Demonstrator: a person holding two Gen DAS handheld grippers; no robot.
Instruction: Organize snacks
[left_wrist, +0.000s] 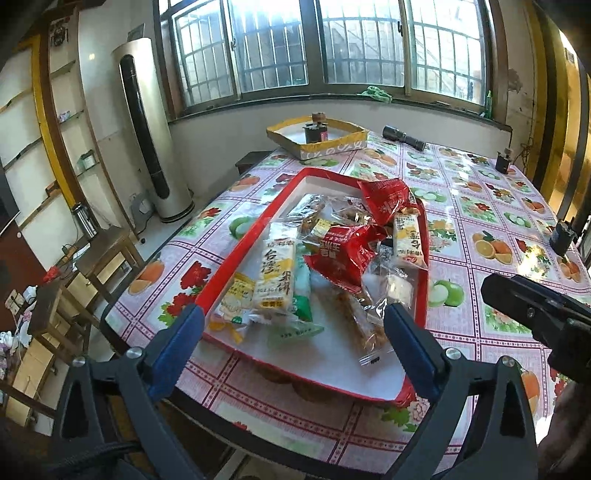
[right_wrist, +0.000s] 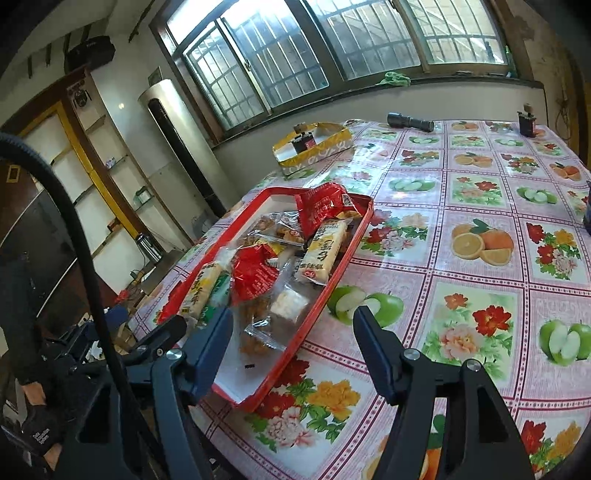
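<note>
left wrist: left tongs (left_wrist: 293, 325) spread, holding nothing, over near end of red tray (left_wrist: 251, 236) on worktop (left_wrist: 480, 206); snacks (left_wrist: 332, 254) piled in tray | right wrist: right tongs (right_wrist: 291, 332) spread, empty, straddling tray's (right_wrist: 332, 280) right rim; snacks (right_wrist: 280, 266) inside

Glossy plastic tablecloth (right_wrist: 461, 192), crinkly foil snack wrappers (left_wrist: 343, 254), glossy red cardboard tray (left_wrist: 236, 258)

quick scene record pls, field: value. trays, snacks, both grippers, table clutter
surface: table with fruit-and-flower print cloth
near tray: shallow red-rimmed white tray, heaped with wrapped snacks
snacks: crinkled red foil packets, cream rice-cracker packs
far tray: yellow-rimmed cardboard tray, holds a small dark device
left gripper: open, empty, over the tray's near end
right gripper: open, empty
clutter: black flashlight
</note>
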